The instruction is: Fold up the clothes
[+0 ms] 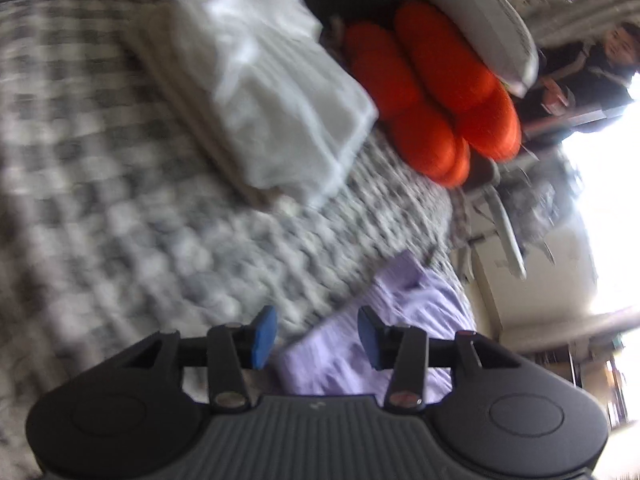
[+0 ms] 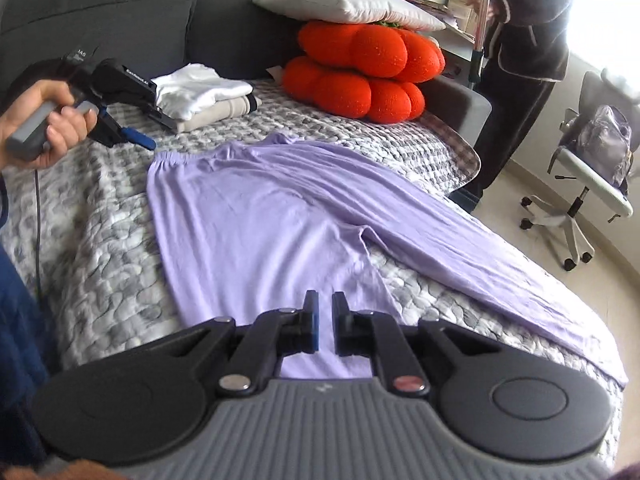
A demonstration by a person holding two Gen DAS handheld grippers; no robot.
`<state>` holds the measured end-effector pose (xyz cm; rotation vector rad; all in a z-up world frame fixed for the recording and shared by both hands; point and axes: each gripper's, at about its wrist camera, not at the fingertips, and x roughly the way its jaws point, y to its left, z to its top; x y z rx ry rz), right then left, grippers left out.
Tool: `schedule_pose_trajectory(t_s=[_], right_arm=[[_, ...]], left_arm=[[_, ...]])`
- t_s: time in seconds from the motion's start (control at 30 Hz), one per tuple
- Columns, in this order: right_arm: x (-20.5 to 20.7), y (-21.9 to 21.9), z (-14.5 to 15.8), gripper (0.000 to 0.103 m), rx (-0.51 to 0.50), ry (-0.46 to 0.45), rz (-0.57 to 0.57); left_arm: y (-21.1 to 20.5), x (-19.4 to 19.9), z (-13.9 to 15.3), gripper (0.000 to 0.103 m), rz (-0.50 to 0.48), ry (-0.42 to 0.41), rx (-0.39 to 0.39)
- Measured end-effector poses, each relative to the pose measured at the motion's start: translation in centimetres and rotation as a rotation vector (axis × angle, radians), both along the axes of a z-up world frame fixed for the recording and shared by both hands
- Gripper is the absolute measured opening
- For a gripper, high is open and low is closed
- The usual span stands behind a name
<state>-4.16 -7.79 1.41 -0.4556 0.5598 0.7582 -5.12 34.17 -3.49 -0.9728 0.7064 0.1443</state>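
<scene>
Lilac trousers (image 2: 256, 216) lie spread flat mid-frame under the barely parted, empty right gripper (image 2: 325, 322), left gripper (image 1: 316, 338) open at the waistband; next, pinch a leg hem and fold.

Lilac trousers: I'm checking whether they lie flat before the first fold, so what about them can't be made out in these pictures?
- Lilac trousers, near leg's hem: right wrist view, hidden behind the right gripper.
- Far leg's end: cut off at the bed's edge.
- Left wrist view: motion blur, left gripper covers part; only a corner shows.

Both wrist views look down across the bed (image 2: 100, 216), sharing the folded stack (image 1: 276, 92).
</scene>
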Motion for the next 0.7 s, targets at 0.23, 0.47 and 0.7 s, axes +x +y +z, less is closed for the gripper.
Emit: schedule_pose_trajectory(t_s=[0.23, 0.47, 0.7], right_arm=[[4.2, 0.2, 0.7, 0.012, 0.048, 0.014, -0.014], [7.2, 0.9, 0.1, 0.012, 0.062, 0.058, -0.014], [10.1, 2.0, -0.9, 0.012, 0.019, 0.050, -0.026]], left_arm=[[-2.9, 7.0, 2.6, 0.060, -0.111, -0.017, 0.161], [-3.9, 13.7, 0.8, 0.063, -0.134, 0.020, 0.166], [-4.0, 15.2, -1.1, 0.069, -0.151, -0.046, 0.220]])
